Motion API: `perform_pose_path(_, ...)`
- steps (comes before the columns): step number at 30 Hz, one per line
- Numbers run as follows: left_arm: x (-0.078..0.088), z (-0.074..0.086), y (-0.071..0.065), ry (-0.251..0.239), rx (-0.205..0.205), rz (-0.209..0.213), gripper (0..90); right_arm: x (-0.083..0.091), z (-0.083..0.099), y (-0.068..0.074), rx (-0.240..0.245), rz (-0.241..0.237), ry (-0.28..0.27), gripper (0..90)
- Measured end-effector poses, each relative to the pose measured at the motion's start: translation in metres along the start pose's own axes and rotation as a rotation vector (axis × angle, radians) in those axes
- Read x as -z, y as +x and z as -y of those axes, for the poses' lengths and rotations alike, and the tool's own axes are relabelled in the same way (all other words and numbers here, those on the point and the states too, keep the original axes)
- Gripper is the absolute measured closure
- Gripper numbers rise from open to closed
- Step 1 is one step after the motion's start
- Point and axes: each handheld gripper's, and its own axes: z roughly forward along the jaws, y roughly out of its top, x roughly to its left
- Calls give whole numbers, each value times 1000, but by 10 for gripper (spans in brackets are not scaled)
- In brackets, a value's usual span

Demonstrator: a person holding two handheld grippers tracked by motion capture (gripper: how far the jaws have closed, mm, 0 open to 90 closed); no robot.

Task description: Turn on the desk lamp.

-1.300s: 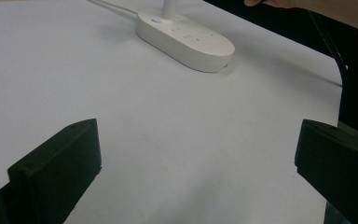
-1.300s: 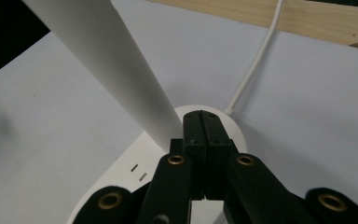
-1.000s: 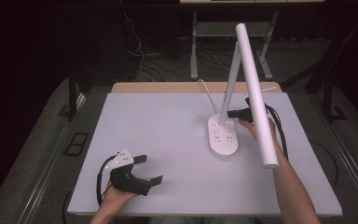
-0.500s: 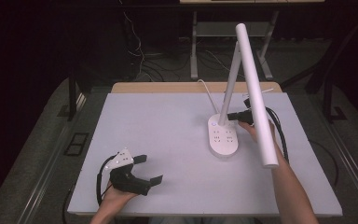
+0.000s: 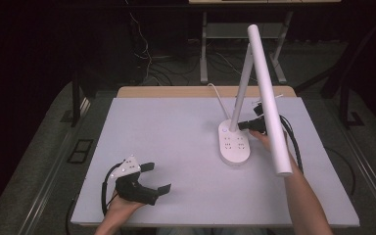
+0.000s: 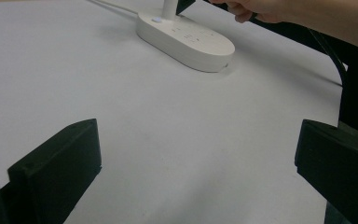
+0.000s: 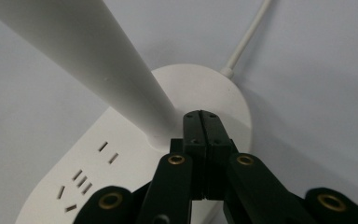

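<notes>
Now pressing the right gripper (image 7: 200,122), fingers squeezed together and holding nothing, against the lamp (image 5: 235,144) base beside its pole, probably reaching for the button. Resting the left gripper (image 5: 155,177) at the near left of the surface (image 5: 176,127), fingers wide apart, empty, probably waiting. Counting one lamp, two grippers.

In the high view the lamp head (image 5: 269,98) crosses in front of the right tool (image 5: 247,125), hiding most of it and part of the hand behind. In the right gripper view the lamp's stem (image 7: 88,60) runs off the top-left edge, and the socket base (image 7: 121,158) is cut off at the bottom. Whether the tool's closed tips touch the base cannot be told.
</notes>
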Motion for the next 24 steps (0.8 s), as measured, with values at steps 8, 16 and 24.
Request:
perform_pose_path(8,0,0,0,-3,2,0,0,1,3,-2,-15,-3,-11,898)
perform_pose_path(16,0,0,0,0,1,-2,0,0,5,-3,-41,-7,-27,899)
perform_pose_path(24,0,0,0,0,0,-1,0,-1,5,-3,-37,0,-32,900)
